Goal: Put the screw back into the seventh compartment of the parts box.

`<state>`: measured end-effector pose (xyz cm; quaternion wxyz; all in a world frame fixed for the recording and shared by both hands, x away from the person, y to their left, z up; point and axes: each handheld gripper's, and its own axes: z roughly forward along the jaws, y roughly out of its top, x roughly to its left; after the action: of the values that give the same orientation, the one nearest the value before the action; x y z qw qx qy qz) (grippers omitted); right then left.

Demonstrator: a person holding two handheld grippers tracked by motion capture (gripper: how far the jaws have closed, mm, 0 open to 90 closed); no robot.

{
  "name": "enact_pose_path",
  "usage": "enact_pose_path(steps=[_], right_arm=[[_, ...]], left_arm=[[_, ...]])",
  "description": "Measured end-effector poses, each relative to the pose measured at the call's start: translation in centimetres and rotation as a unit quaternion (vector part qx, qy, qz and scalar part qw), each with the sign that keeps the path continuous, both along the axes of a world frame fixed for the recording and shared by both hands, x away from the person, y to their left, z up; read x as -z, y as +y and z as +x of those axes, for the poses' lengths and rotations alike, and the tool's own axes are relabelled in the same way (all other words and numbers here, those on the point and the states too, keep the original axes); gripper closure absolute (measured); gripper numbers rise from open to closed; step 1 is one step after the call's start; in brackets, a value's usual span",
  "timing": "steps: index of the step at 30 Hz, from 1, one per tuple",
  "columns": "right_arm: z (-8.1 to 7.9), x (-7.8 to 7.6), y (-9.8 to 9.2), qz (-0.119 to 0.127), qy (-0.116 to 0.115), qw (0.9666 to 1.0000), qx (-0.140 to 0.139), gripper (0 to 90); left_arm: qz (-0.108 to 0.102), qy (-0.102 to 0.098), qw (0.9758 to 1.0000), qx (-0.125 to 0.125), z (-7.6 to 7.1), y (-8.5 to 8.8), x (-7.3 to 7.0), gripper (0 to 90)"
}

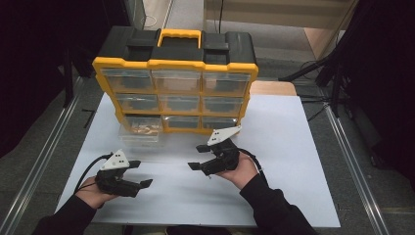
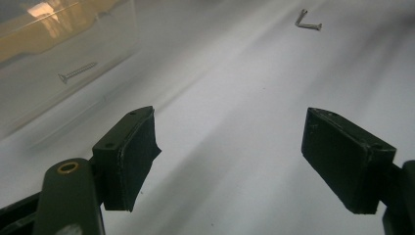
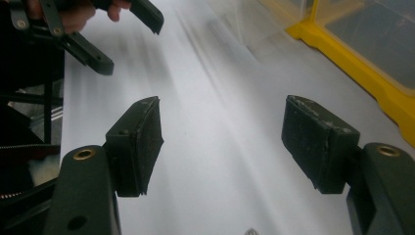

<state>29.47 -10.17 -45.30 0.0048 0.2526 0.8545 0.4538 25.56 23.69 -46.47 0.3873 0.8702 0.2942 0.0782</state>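
— Where's the clear drawer (image 1: 140,134) sitting?

— Pulled out of the yellow organizer (image 1: 177,81), on the white table (image 1: 288,161) just in front of its lower left bay. One screw (image 2: 77,72) lies in it, seen from the left gripper view.

— And the grippers?

— Left gripper (image 1: 139,174) is near the drawer, below it in the high view, jaws spread, nothing between them. Right gripper (image 1: 199,156) is off to the drawer's right, jaws wide apart and empty too.

— Anything else?

— Two loose screws (image 2: 308,20) lie on the table ahead of the left gripper.
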Motion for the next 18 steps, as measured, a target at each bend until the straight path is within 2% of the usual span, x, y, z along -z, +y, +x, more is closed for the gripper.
enact_pose_path(steps=[6, 18], right_arm=[[-0.2, 0.5, -0.7, -0.010, 0.002, 0.9999, 0.005, 33.1], [-0.8, 1.2, -2.5, -0.008, -0.005, 0.9999, 0.013, 34.2]], left_arm=[[-0.001, 0.000, 1.0000, -0.003, 0.0, 0.0, 0.0, 20.7], [-0.001, -0.001, 1.0000, -0.002, 0.0, 0.0, -0.1, 20.7]])
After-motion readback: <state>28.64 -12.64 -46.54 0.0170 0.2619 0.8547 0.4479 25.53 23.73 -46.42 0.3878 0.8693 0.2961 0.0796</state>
